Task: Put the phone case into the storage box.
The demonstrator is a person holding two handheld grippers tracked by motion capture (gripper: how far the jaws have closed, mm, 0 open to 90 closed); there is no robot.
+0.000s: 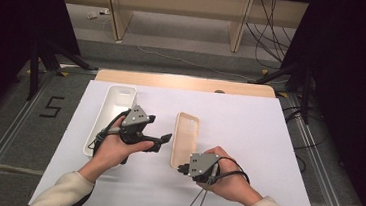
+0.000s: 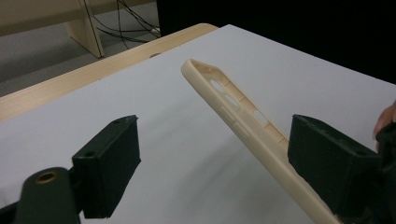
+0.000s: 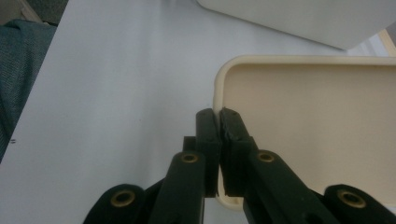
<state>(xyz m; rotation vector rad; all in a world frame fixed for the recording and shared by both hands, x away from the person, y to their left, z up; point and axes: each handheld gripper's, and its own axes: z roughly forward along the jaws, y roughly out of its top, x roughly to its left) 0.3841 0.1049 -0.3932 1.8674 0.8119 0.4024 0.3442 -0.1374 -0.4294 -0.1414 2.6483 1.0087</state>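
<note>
One tongs (image 3: 219, 116) pinching case rim (image 3: 218, 88).

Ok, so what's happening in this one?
A person works at a white-covered table with a gripper in each hand. The right gripper has its jaws shut on the rim of a beige phone case, tilting it up. The left gripper is open beside the case. A white tray sits to the left.
</note>
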